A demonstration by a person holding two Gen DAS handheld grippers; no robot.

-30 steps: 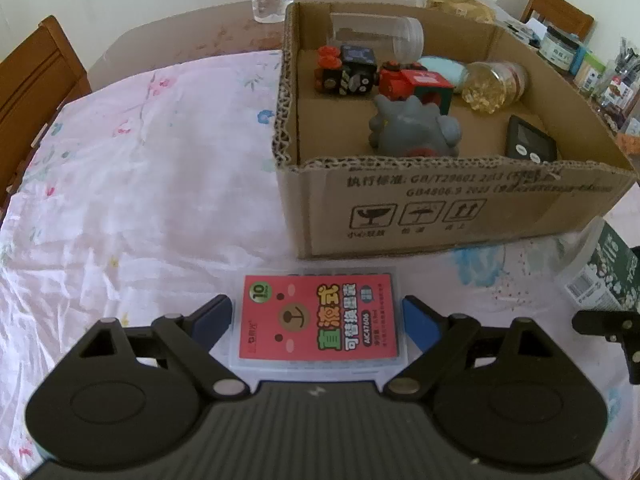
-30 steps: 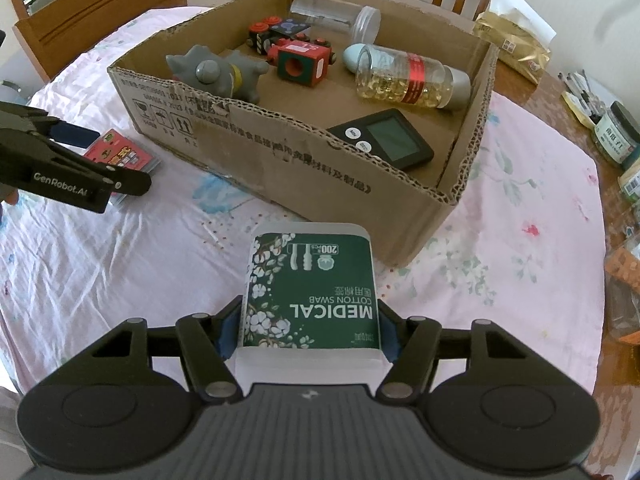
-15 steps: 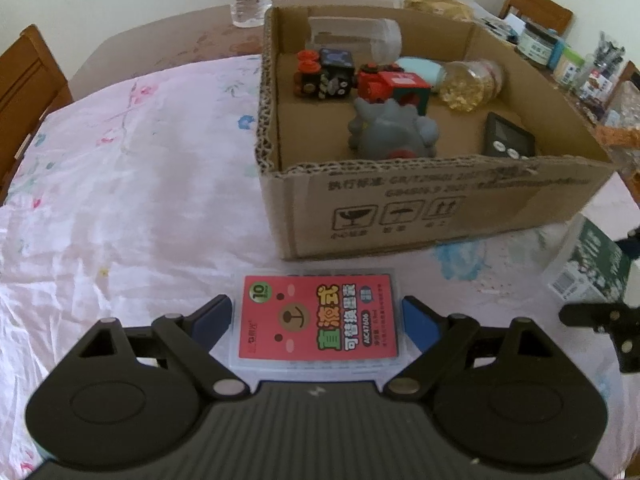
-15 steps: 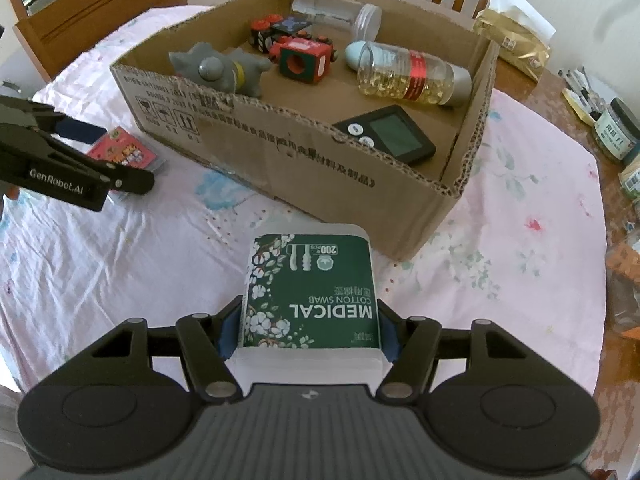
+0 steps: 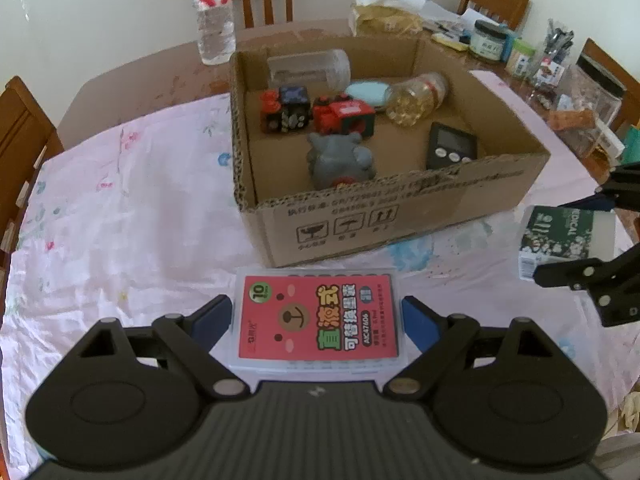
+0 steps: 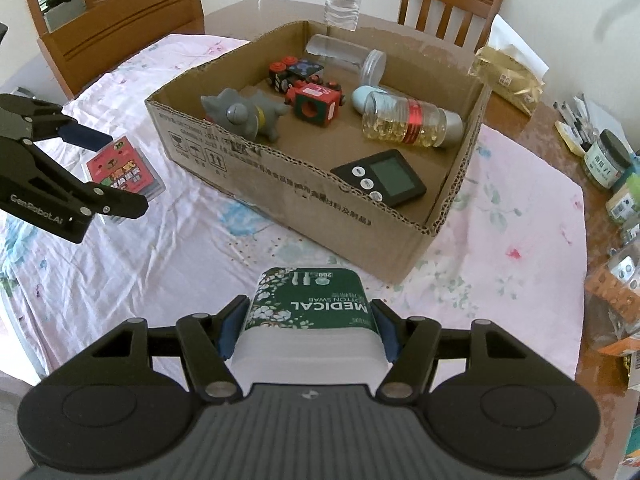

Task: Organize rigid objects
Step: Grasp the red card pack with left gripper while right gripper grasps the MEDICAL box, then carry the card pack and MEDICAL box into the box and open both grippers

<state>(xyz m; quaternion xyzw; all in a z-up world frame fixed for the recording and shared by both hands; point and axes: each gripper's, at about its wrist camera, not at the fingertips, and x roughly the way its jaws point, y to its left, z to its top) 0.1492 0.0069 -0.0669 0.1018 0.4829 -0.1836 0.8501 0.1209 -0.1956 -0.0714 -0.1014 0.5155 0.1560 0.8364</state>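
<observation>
An open cardboard box [image 5: 400,216] [image 6: 304,196] stands on the flowered tablecloth. My left gripper [image 5: 318,314] holds a flat clear case with a red label [image 5: 318,322], lifted above the cloth in front of the box; the case also shows in the right wrist view [image 6: 124,172]. My right gripper [image 6: 308,322] is shut on a green and white cotton swab box [image 6: 310,308], also lifted, at the box's right front corner; it also shows in the left wrist view [image 5: 560,236].
Inside the box lie a grey toy [image 6: 240,116], a red cube toy [image 6: 316,102], a black toy [image 5: 286,110], a capsule bottle [image 6: 408,124], a clear jar [image 6: 340,56] and a black timer [image 6: 380,178]. A water bottle [image 5: 212,16], jars and chairs stand around.
Both grippers have risen with their objects, so both views look down into the box from higher up. The grips have not changed.
</observation>
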